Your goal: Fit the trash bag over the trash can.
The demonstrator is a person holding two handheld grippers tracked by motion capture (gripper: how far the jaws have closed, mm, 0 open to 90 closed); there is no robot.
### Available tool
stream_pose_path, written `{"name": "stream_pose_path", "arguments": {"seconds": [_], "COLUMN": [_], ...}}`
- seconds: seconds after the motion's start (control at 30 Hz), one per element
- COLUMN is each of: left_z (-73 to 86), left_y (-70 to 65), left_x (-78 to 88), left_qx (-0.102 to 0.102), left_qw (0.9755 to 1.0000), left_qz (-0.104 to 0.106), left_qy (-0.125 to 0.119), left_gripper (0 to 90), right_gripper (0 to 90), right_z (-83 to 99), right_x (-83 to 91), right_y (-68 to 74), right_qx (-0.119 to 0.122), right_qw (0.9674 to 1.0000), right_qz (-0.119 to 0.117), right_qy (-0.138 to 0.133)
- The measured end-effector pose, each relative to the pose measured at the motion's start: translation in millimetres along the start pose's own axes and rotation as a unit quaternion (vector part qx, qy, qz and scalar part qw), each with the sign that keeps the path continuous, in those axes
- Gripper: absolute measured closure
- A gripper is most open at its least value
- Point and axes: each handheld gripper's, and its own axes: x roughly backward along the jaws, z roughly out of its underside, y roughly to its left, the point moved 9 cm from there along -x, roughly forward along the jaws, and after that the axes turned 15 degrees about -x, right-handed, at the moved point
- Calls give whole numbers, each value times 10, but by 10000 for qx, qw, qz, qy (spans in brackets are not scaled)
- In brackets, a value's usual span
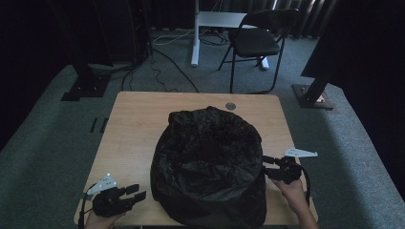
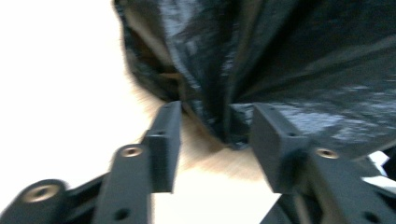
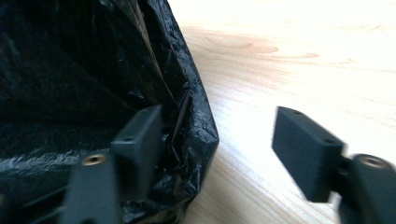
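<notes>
A big black plastic bag [image 1: 210, 162] stands open-mouthed on the wooden table [image 1: 136, 124], near its front edge. My left gripper [image 1: 137, 192] lies at the table's front left corner, a short way from the bag's left side, with its jaws open. In the left gripper view a low fold of the bag [image 2: 280, 56] hangs in the gap of the left gripper [image 2: 217, 128], and no pad presses on it. My right gripper [image 1: 265, 166] is at the bag's right side, jaws open. In the right gripper view the bag [image 3: 70, 70] has a crumpled edge beside one jaw of the right gripper [image 3: 217, 140].
A small round disc [image 1: 230, 106] lies near the table's far edge. Beyond the table stand a black folding chair [image 1: 258, 40], a white desk leg [image 1: 195, 43] and loose cables on the carpet. Dark stand bases [image 1: 86, 88] [image 1: 313, 98] flank the table.
</notes>
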Motion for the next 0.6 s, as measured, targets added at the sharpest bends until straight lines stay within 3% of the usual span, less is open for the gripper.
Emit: {"name": "stream_pose_path", "arguments": {"seconds": [0.23,0.27,0.4,0.5,0.6], "left_z": [154,175,232,275,306], "left_y": [173,192,253,301,314], "left_x": [7,4,1,1,-5], "left_qx": [109,133,292,306,347], "left_qw": [9985,9980,9973,9955,9944], "left_qz": [-455,-527,-602,-770,-833], "left_qy": [271,326,294,469,542], "left_gripper": [368,305,291,205,187], "right_gripper": [160,142,143,144,144], "right_z": [-11,-16,-39,-108,-209], "right_x": [80,90,121,200,301], "right_y": [60,67,83,112,175], "right_qx": [238,277,304,337,389], "right_qw": [9993,9993,9990,9982,9968], "right_qz": [-267,-238,-315,-426,-540], "right_qy": [-71,-86,-124,-258,-445]}}
